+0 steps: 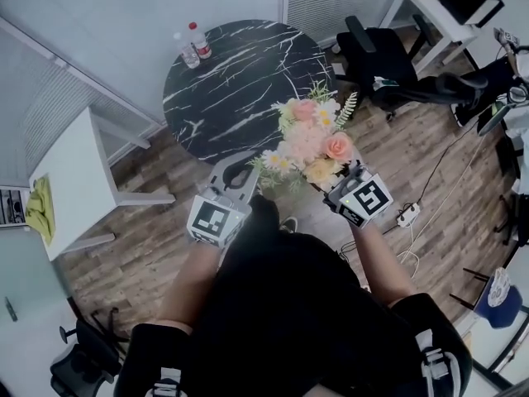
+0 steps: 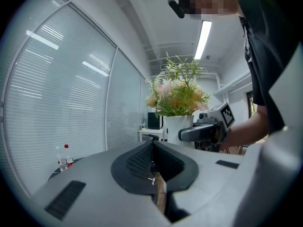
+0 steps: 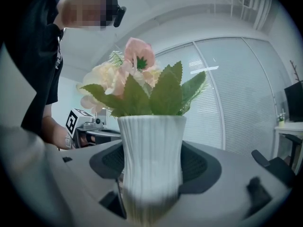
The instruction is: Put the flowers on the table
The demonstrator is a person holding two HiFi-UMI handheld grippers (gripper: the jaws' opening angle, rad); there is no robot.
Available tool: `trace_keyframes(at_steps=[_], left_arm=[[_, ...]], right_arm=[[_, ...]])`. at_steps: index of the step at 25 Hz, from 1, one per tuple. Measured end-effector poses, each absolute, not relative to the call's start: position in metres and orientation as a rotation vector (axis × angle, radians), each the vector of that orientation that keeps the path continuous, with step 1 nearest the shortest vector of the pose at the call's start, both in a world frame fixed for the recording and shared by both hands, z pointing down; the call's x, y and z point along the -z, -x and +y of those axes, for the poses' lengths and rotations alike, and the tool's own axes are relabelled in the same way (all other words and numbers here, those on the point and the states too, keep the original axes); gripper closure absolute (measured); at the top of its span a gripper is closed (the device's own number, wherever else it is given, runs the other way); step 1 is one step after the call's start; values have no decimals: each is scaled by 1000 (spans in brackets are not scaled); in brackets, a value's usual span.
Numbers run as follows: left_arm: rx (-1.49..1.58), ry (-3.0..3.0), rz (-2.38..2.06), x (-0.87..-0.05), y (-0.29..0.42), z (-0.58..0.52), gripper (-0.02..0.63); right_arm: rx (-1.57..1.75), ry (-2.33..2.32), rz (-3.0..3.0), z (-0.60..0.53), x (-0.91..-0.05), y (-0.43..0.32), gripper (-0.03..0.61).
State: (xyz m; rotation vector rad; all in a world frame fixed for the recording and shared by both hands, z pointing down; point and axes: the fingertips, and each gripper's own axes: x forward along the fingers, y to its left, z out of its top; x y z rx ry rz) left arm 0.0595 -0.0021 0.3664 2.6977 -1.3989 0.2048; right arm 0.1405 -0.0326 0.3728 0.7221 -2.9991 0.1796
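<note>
One round black marble-patterned counter [image 1: 240,81] is present, and the task's item is not yet on it. One white ribbed ceramic vase [image 3: 150,160] carrying one bouquet of pink, cream and white artificial flowers with green leaves [image 1: 312,143] hangs in the air at the counter's near edge, above the wooden floor. The right gripper [image 1: 345,190] has its jaws clenched on the vase's lower body. The left gripper [image 1: 237,170] is beside it with jaws pressed together on nothing. Judged risks: the load is top-heavy and grasped low by one gripper only, so it may tilt or slip on the smooth ribbing. Set down too near the rim, it may topple to the floor. Two clear plastic bottles [image 1: 193,45] stand at the far rim, well apart from the vase, and are an unlikely obstruction.
</note>
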Motion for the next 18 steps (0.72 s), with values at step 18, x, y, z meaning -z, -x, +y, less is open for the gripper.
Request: trace_keyframes(at_steps=[18], left_arm=[[-176, -2701, -1326, -387, 2, -125, 600]], right_arm=[[-204, -813, -2955, -160, -382, -83, 238]])
